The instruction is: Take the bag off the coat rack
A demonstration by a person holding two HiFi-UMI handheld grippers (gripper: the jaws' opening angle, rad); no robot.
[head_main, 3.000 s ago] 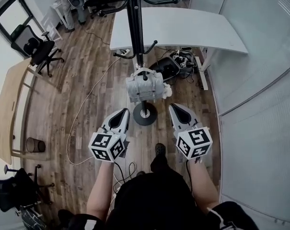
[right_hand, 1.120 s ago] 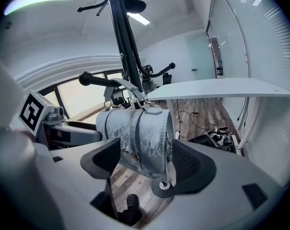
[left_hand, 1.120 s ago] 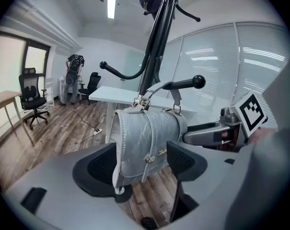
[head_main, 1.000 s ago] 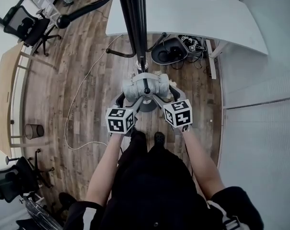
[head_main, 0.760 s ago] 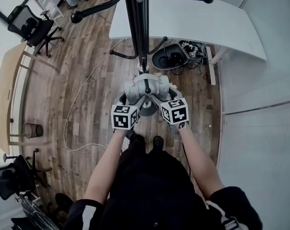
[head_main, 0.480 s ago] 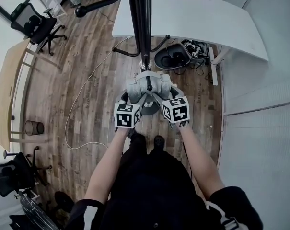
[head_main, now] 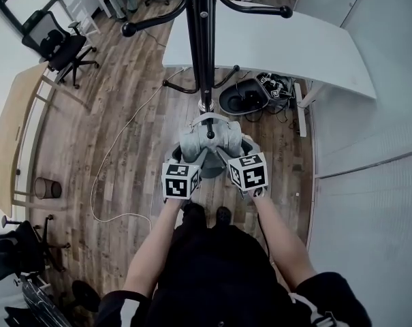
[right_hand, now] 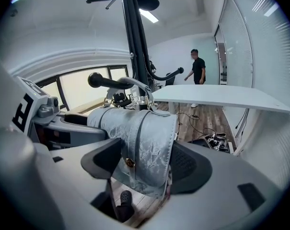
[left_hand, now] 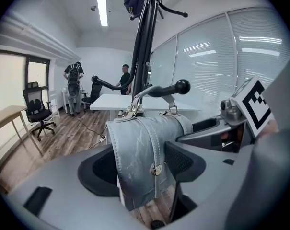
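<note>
A grey bag [head_main: 209,138] hangs by its handle from a low hook [left_hand: 166,89] of the black coat rack [head_main: 201,39]. My left gripper [head_main: 192,157] reaches round the bag's left end, my right gripper [head_main: 227,154] round its right end. In the left gripper view the bag [left_hand: 145,152] fills the gap between the wide jaws of the left gripper [left_hand: 140,169], which are closing; the bag is not squeezed. In the right gripper view the bag [right_hand: 140,147] sits between the wide-spread jaws of the right gripper [right_hand: 145,166], against one pad [right_hand: 188,164]. The same hook [right_hand: 106,82] shows above.
The rack's round base [head_main: 207,167] stands on the wooden floor below the bag. A white desk [head_main: 287,43] is just behind the rack, with a black bin [head_main: 240,97] and cables under it. An office chair [head_main: 59,46] and a wooden table [head_main: 8,135] are at the left. A person [right_hand: 197,63] stands far off.
Both grippers have come forward from well apart and now enclose the bag's two ends. Over the last second they edged slightly closer together. The bag still hangs on its hook.
</note>
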